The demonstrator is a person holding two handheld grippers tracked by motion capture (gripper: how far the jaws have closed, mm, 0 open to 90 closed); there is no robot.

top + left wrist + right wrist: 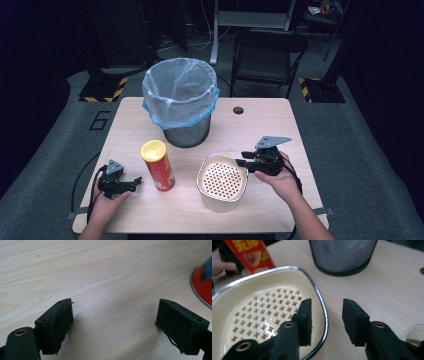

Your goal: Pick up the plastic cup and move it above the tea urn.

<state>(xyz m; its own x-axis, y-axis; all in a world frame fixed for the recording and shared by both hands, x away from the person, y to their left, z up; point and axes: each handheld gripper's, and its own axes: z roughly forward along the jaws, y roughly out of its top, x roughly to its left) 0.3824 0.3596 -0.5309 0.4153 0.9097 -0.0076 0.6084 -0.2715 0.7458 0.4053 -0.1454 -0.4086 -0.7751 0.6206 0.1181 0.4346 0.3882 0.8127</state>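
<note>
Nearest the person, the left tongs (131, 183) rest low on the counter (260, 130) with their jaws wide apart and nothing between them; in the left gripper view only bare wood lies between the two pads (58, 325), and the foot of the can (203, 287) shows off to one side, near but not touching. The right tongs (240, 159) are at the near-right rim of the cream bowl (222, 181), jaws apart and straddling that rim: in the right gripper view one pad (305, 318) sits inside the bowl (262, 315), over its perforated bottom, and the other hangs outside the metal edge, with a gap on both sides, so I judge the grip is lined up but not yet closed. The bowl stands flat on the counter, and as far as can be seen it is empty. Just left of it stands the red can (159, 166), upright with its yellow lid on, close to the left tongs but untouched. Farther back, at the middle of the counter, is the mesh bin (183, 102) with a blue liner folded over its rim; nothing shows inside it from the high view. By my reading the work is at its start: the grasp on the bowl rim must be closed, the bowl must be lifted or shifted, and the can is yet to be handled.
</note>
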